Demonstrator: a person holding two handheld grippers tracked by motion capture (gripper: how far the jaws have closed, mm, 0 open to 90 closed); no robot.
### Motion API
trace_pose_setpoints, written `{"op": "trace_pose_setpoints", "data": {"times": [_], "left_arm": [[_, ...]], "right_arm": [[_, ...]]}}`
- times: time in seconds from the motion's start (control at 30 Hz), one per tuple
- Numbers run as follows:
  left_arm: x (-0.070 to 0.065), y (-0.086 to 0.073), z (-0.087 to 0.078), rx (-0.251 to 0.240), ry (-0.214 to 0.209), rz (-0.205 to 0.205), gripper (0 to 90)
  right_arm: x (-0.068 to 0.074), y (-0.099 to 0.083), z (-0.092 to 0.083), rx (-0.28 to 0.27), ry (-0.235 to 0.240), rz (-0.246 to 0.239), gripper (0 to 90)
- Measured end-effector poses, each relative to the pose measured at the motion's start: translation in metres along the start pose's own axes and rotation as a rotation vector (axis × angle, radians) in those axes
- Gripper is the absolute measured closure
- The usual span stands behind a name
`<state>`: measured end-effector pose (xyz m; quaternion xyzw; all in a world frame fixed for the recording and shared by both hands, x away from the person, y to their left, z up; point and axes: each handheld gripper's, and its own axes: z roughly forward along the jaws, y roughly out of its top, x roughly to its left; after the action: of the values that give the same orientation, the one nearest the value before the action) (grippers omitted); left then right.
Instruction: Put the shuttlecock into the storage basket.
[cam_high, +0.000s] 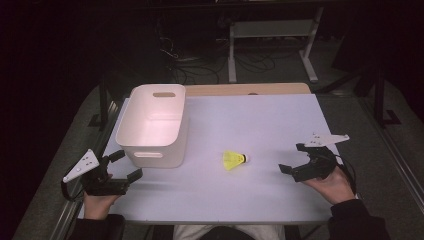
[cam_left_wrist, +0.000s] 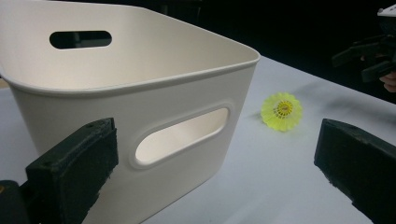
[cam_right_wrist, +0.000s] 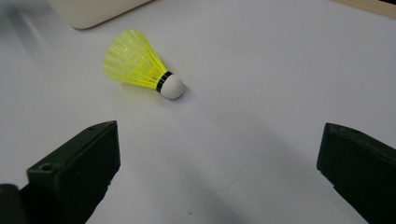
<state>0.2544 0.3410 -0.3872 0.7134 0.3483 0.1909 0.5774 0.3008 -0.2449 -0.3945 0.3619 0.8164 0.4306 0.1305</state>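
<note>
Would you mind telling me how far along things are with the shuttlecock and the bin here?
Nothing looks done yet: the yellow shuttlecock lies on its side on the white table, outside the cream bin, whose visible inside is empty. Nothing is in hand: the left gripper sits open near the bin and the right gripper is open, facing the shuttlecock. If the goal is binning it, grasping, carrying and dropping all remain.

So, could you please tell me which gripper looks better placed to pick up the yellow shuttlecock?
Probably the right gripper: its open jaws face the shuttlecock across bare table. The left gripper, also open, sits beside the white bin's front wall, which partly stands in its way.
</note>
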Motion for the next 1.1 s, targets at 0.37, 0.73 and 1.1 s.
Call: {"op": "trace_pose_setpoints", "data": {"times": [0.37,0.73,1.1], "left_arm": [[0.000,0.000,0.000,-0.001,0.001,-0.002,0.0],[0.000,0.000,0.000,-0.003,-0.002,-0.002,0.0],[0.000,0.000,0.000,-0.003,-0.004,-0.001,0.0]], "right_arm": [[-0.004,0.013,-0.004,0.006,0.000,-0.018,0.0],[-0.009,0.025,-0.007,0.016,0.003,-0.031,0.0],[-0.010,0.041,-0.005,0.034,0.021,-0.062,0.0]]}}
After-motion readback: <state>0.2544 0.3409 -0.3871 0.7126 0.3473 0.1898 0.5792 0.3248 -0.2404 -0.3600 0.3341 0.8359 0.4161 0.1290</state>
